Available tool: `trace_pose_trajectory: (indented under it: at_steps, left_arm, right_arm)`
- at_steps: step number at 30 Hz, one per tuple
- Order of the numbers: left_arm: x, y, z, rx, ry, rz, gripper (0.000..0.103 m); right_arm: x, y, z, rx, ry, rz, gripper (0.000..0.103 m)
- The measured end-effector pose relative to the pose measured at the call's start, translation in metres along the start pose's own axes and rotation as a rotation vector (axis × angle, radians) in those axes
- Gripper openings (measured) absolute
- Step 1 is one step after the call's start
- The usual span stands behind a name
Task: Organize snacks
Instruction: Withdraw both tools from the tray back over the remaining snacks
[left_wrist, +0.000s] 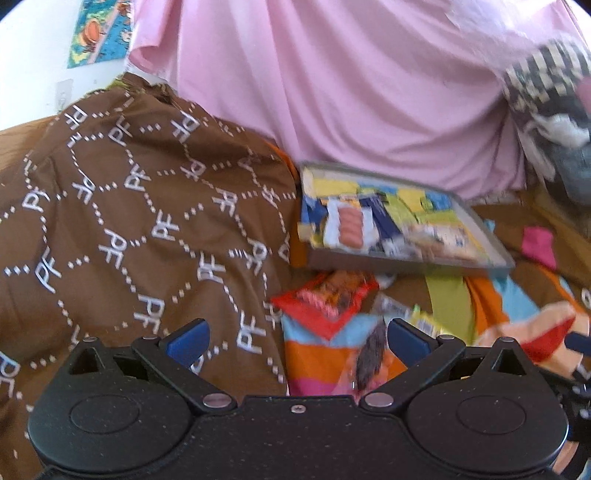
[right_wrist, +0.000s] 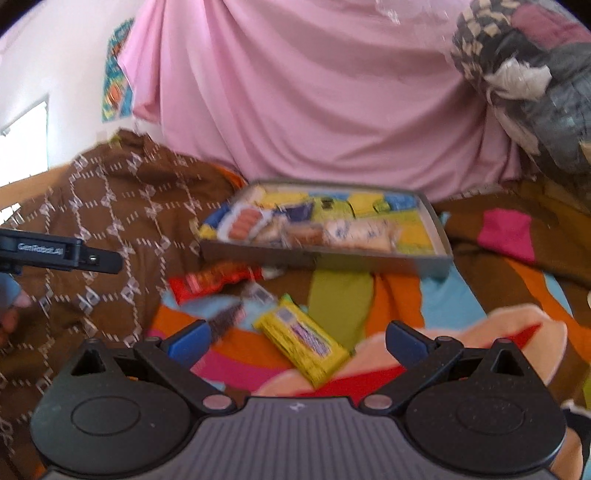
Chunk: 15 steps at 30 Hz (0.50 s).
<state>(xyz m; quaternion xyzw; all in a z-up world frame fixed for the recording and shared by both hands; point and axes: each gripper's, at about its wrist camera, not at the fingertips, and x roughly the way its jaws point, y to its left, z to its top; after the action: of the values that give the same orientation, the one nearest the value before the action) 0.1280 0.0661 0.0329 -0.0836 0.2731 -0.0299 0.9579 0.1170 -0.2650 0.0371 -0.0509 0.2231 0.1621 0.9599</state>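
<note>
Between spread right claw (right_wrist: 295, 341) fingers: yellow snack bar (right_wrist: 301, 341), untouched.

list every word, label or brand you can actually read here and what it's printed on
"PF": repeated white letters on the brown patterned cloth, sharp only in the left wrist view.
"GenRobot.ai", roughly: small, blurred print on the left gripper, seen from the right wrist view.
Red snack packet: print too blurred to read.
Yellow snack packet: too blurred.
Packets in the grey tray: too blurred.
Poster on the wall: no readable words.
</note>
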Motion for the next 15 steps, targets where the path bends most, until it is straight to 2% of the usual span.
trace_pose_trajectory:
  at_steps: [10,15]
  left_arm:
    - [0.021,-0.013,-0.033,0.099,0.174,-0.028,0.102]
    - [0.027,-0.018,-0.039,0.143,0.199,-0.036,0.102]
  right_arm:
    - [0.027,-0.005,-0.028,0.024,0.233,-0.08,0.103]
    - [0.033,-0.003,-0.036,0.025,0.29,-0.067,0.103]
